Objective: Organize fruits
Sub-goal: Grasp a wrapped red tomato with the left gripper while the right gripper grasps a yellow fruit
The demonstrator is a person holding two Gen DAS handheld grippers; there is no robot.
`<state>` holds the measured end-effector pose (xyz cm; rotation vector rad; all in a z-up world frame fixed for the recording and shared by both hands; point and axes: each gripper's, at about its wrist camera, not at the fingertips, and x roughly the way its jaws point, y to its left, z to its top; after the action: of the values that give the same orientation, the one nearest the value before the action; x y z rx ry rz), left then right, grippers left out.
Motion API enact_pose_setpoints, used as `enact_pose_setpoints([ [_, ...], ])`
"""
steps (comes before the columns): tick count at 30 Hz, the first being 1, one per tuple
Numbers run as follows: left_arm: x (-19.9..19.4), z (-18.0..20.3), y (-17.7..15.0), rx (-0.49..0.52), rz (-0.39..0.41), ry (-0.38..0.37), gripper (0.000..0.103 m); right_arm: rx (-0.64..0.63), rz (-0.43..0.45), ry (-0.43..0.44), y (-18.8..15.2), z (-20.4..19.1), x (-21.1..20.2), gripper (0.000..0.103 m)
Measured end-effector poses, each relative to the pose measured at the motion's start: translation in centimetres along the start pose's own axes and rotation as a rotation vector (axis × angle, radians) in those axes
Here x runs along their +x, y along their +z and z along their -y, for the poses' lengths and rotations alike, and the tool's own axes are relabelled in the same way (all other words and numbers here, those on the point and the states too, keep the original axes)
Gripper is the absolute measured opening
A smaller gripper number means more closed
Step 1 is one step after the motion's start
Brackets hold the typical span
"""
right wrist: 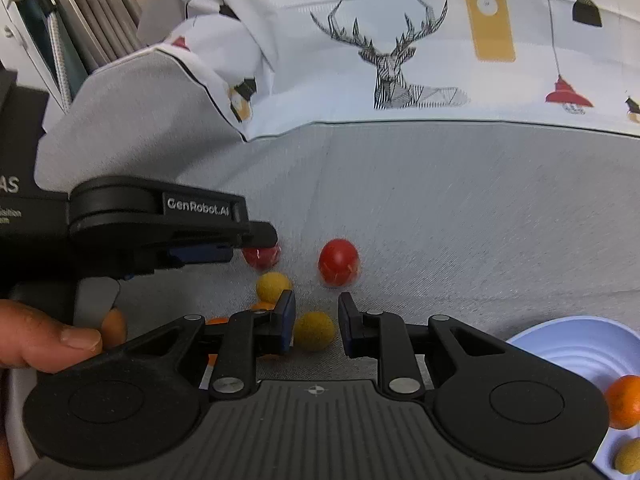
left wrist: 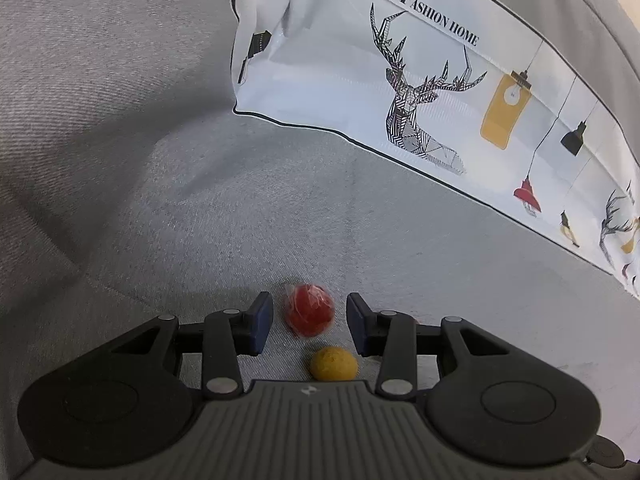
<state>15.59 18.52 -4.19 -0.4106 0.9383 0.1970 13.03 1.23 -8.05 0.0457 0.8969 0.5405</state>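
Note:
On the grey sofa seat, my left gripper (left wrist: pixel 309 310) is open with a red fruit (left wrist: pixel 309 309) between its fingers, not clamped. A yellow fruit (left wrist: pixel 333 364) lies just behind it. In the right wrist view, my right gripper (right wrist: pixel 316 312) is open with a yellow fruit (right wrist: pixel 314 330) between its fingers. Ahead lie a second red fruit (right wrist: pixel 338 262) and another yellow fruit (right wrist: pixel 273 286). The left gripper (right wrist: pixel 256 242) shows there over its red fruit (right wrist: pixel 262 257). Orange fruit pieces (right wrist: pixel 260 305) are partly hidden behind my left finger.
A light blue bowl (right wrist: pixel 580 348) at lower right holds an orange fruit (right wrist: pixel 626 400) and a yellow one (right wrist: pixel 628 456). A white deer-print pillow (right wrist: pixel 400 48) leans on the sofa back. A person's hand (right wrist: pixel 48 336) holds the left gripper.

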Motion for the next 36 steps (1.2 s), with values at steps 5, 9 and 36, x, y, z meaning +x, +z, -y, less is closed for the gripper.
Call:
enact_pose_setpoints([
  [5, 0.5, 0.5, 0.1, 0.030, -0.003, 0.008, 0.045, -0.020, -0.046, -0.015, -0.4, -0.7, 1.8, 0.025],
  [9, 1.0, 0.8, 0.0, 0.054, -0.017, 0.014, 0.044, -0.044, -0.044, -0.021, -0.5, -1.0, 2.2, 0.025],
  [36, 1.4, 1.5, -0.5, 0.132, -0.056, 0.047, 0.031, -0.185, -0.043, -0.105, -0.7, -2.3, 2.0, 0.026],
])
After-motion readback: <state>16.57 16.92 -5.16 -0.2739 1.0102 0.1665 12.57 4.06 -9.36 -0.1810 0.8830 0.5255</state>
